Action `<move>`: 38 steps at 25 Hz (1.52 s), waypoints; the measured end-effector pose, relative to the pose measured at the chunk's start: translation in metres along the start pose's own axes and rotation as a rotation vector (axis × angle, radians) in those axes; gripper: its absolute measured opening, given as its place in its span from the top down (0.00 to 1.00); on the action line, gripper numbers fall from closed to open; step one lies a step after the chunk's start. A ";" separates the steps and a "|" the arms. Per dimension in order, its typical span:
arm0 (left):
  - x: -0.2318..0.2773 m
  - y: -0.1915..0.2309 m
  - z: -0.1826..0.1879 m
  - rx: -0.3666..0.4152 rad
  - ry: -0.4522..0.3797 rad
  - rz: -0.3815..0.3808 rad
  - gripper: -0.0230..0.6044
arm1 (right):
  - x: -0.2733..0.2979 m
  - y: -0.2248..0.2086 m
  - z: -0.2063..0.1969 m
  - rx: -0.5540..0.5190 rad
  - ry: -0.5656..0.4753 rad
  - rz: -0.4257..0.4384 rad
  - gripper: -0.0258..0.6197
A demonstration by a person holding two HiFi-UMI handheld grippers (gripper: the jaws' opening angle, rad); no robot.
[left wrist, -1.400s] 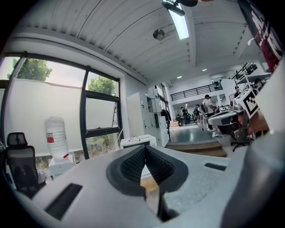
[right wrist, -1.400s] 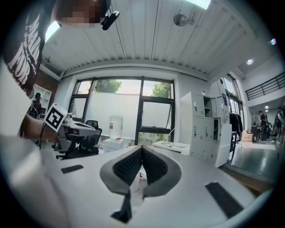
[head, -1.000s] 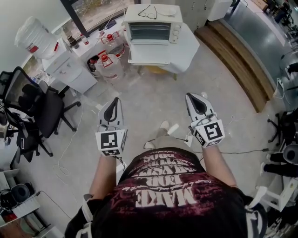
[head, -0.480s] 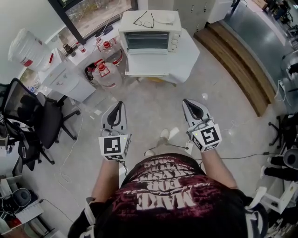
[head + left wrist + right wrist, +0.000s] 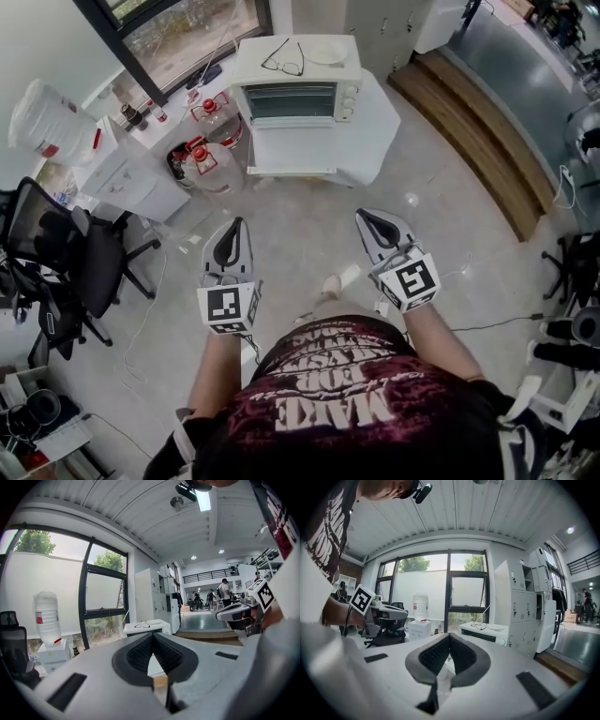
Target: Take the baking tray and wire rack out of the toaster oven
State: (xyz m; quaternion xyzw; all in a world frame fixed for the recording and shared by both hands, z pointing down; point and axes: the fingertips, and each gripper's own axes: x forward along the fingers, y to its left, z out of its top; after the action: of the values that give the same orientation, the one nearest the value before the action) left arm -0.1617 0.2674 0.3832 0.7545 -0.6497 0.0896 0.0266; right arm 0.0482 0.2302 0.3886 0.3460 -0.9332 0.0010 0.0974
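The white toaster oven [image 5: 298, 89] stands on a white table [image 5: 314, 150] at the top of the head view, its glass door closed. The baking tray and wire rack are not clearly visible behind the glass. My left gripper [image 5: 234, 223] and right gripper [image 5: 362, 215] are held side by side over the floor, well short of the table, both pointing at the oven. Both are shut and hold nothing. The oven [image 5: 145, 629] shows far off beyond my left gripper [image 5: 153, 636] in the left gripper view, and likewise the oven [image 5: 483, 633] beyond my right gripper [image 5: 449, 637].
Glasses [image 5: 283, 58] and a plate [image 5: 326, 53] lie on the oven's top. Water bottles [image 5: 208, 150] stand left of the table, with a water dispenser [image 5: 56, 112] and an office chair [image 5: 70, 244] farther left. A wooden step [image 5: 469, 131] runs along the right.
The person has walked toward the table, so the oven sits lower and nearer in the head view. Both grippers moved forward with the body and stayed shut.
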 end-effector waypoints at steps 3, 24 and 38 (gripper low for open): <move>0.012 0.001 0.003 0.002 -0.003 0.004 0.95 | 0.005 -0.008 0.003 -0.010 -0.003 0.005 0.96; 0.082 -0.010 0.033 0.005 -0.020 0.078 0.95 | 0.040 -0.093 0.015 -0.003 -0.062 0.058 0.96; 0.090 -0.026 0.031 -0.006 0.017 0.091 0.95 | 0.037 -0.113 0.002 0.038 -0.057 0.071 0.96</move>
State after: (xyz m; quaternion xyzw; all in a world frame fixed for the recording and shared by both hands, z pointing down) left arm -0.1203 0.1791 0.3698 0.7233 -0.6833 0.0952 0.0300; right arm 0.0935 0.1201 0.3860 0.3146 -0.9470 0.0126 0.0642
